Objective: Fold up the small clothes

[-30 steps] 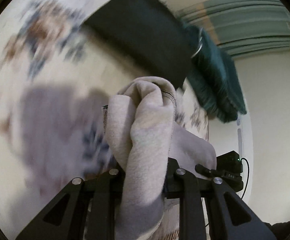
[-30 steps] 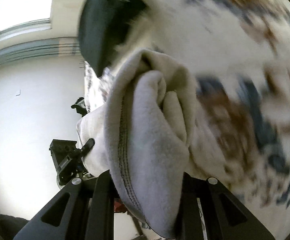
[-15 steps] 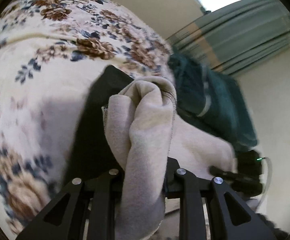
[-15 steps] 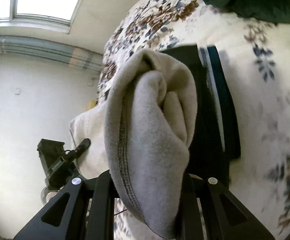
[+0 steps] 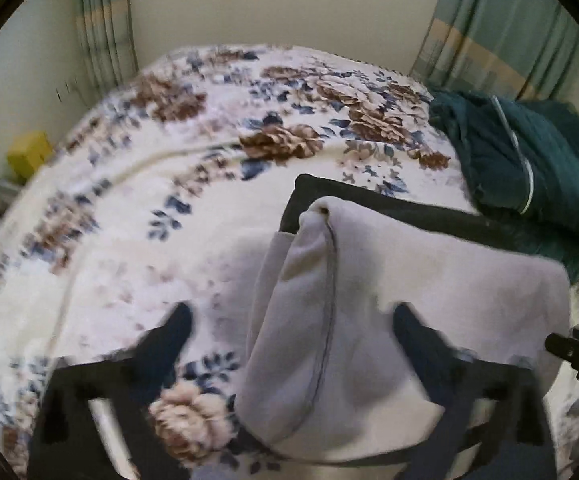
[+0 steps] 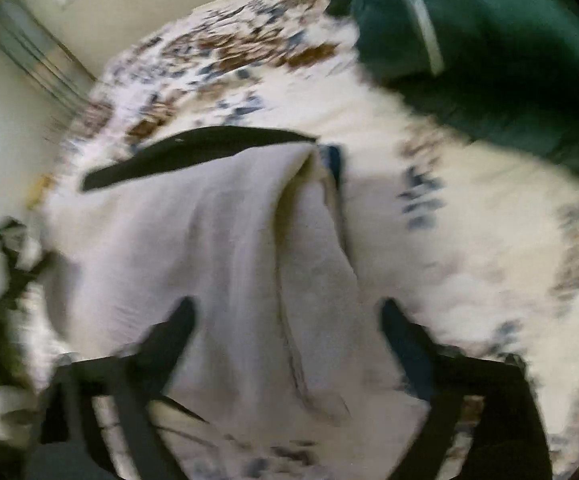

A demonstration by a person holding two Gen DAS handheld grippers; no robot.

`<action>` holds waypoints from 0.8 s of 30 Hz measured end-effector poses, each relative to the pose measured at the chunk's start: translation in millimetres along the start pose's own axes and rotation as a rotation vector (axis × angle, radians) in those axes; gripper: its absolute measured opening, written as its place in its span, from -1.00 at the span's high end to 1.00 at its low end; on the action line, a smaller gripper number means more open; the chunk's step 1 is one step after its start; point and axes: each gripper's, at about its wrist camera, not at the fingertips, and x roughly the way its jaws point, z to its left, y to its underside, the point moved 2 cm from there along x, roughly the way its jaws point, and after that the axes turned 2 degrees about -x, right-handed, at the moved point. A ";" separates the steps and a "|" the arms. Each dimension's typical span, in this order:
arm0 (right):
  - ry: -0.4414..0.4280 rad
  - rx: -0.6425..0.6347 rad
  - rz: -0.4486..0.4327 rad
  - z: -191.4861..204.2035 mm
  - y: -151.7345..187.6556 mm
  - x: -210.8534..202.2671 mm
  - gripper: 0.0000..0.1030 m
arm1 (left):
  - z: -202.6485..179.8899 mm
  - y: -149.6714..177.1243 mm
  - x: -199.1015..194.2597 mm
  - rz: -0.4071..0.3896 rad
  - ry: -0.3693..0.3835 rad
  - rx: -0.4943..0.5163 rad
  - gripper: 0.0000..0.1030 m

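Both jaws are opening, letting go of the grey garment (image 5: 369, 300). It is lying between the fingers of the left hand-held gripper (image 5: 289, 320) and the right hand-held gripper (image 6: 285, 312), neither pressing on it, and appears to be settling onto a black folded piece (image 5: 389, 208) just ahead, probably to stack it. Under both, a floral bedspread (image 5: 169, 200) is covering the bed; a teal bundle (image 5: 529, 160) is lying further ahead to the right, curtains (image 5: 509, 32) hanging beyond.

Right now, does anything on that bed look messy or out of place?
The grey garment lies rumpled, one edge bunched into a ridge, half covering a black cloth and not squared to it. Both grippers are opening, clear of it. A green heap sits unfolded beside.
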 end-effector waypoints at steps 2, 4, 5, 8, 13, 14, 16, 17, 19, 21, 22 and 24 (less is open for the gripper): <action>0.114 -0.042 -0.021 4.4 9.7 -12.6 -1.00 | -7.7 4.8 -11.8 -0.023 -0.038 0.024 -1.00; 0.171 -0.057 -0.023 8.5 19.9 -24.3 -1.00 | -16.0 11.3 -26.7 -0.032 -0.063 0.043 -1.00; 0.187 -0.057 -0.022 9.5 24.7 -29.4 -1.00 | -21.2 16.0 -37.8 -0.036 -0.078 0.051 -1.00; 0.239 -0.049 -0.048 10.9 37.8 -52.6 -1.00 | -35.3 21.0 -62.0 -0.038 -0.097 0.070 -1.00; 0.236 -0.001 -0.086 5.6 62.7 -115.2 -1.00 | -52.1 31.2 -122.4 -0.060 -0.095 0.072 -1.00; 0.227 0.007 -0.093 4.2 68.7 -131.3 -1.00 | -53.7 32.3 -131.9 -0.066 -0.091 0.072 -1.00; 0.223 0.016 -0.119 2.5 81.0 -166.9 -1.00 | -59.1 36.7 -163.1 -0.087 -0.093 0.073 -1.00; 0.222 0.018 -0.134 1.9 87.7 -185.2 -1.00 | -61.3 39.0 -179.8 -0.098 -0.088 0.075 -1.00; 0.228 0.022 -0.174 0.3 102.2 -228.0 -1.00 | -66.0 43.7 -214.6 -0.124 -0.083 0.074 -1.00; 0.227 0.025 -0.209 -0.8 116.4 -267.6 -1.00 | -70.0 49.4 -255.8 -0.153 -0.072 0.078 -1.00; 0.231 0.028 -0.230 -1.4 124.8 -290.2 -1.00 | -71.9 52.1 -267.9 -0.160 -0.070 0.077 -1.00; 0.223 0.032 -0.269 -2.3 140.4 -333.4 -1.00 | -76.1 58.8 -308.2 -0.197 -0.068 0.085 -1.00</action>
